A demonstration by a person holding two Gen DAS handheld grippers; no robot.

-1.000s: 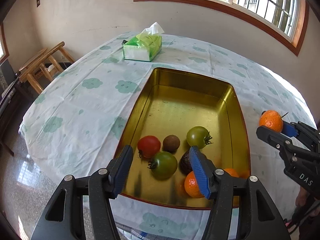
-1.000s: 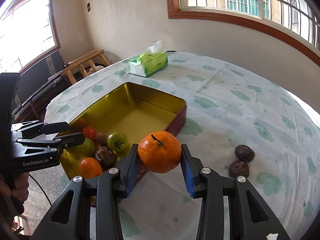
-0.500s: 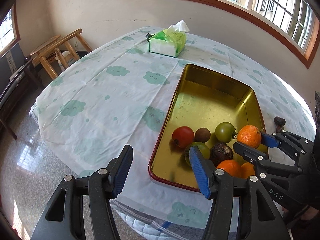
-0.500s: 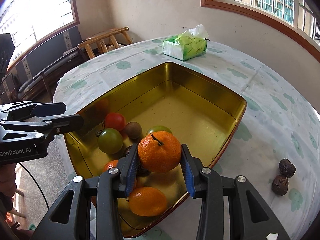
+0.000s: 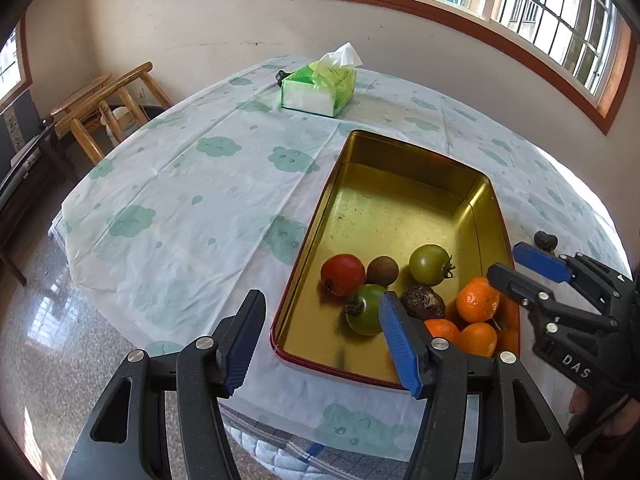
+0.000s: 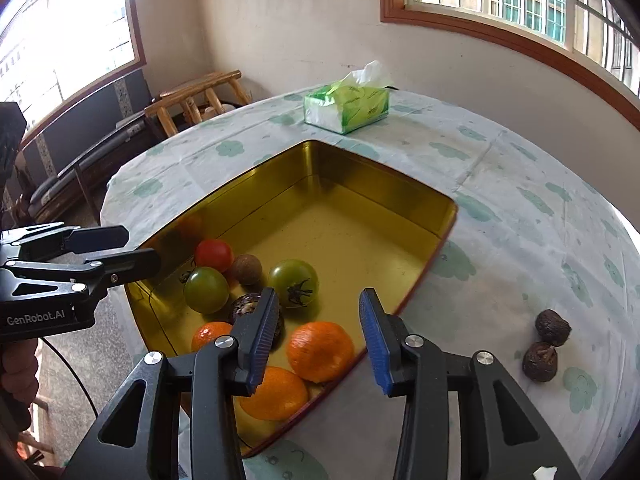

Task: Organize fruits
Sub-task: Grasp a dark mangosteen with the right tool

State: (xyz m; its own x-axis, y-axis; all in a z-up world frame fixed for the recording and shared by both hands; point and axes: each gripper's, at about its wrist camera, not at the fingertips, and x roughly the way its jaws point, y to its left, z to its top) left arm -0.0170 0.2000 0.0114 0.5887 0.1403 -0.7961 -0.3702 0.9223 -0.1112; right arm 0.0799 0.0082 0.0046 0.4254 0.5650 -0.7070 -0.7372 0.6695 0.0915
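— While the left wrist view is up, what do the left tongs (image 5: 322, 338) show?

— They are spread wide and pinch nothing. They hang at the near left corner of the gold tin (image 5: 404, 162), one blue pad over the cloth, the other over the tin's near end.

— And the fruit, taking the tin as the mark?

— All lies in its near half: a red tomato (image 5: 343, 274), a small brown fruit (image 5: 383, 271) touching it, a green tomato (image 5: 430, 265) nearer the tin's right wall, a second green tomato (image 5: 365, 314) partly behind the pad, and a dark wrinkled fruit (image 5: 423, 302). Three oranges crowd the near right corner; the top orange (image 5: 478, 299) lies just beside the right tongs (image 5: 516, 266), which are parted and empty. A tissue box (image 5: 319, 89) stands beyond the tin's far end on the desk (image 5: 180, 200).

— Now the right wrist view?

— Here the right tongs (image 6: 318, 330) stand spread, gripping nothing, above the tin's (image 6: 384, 174) near corner. That orange (image 6: 321, 351) rests in the tin, between and below the pads, touching neither. Two more oranges lie nearer the camera, partly hidden by one finger. Two dark wrinkled fruits (image 6: 546, 344) lie outside the tin, on the cloth to its right, touching each other. The left tongs (image 6: 124, 249) are parted at the tin's left wall.
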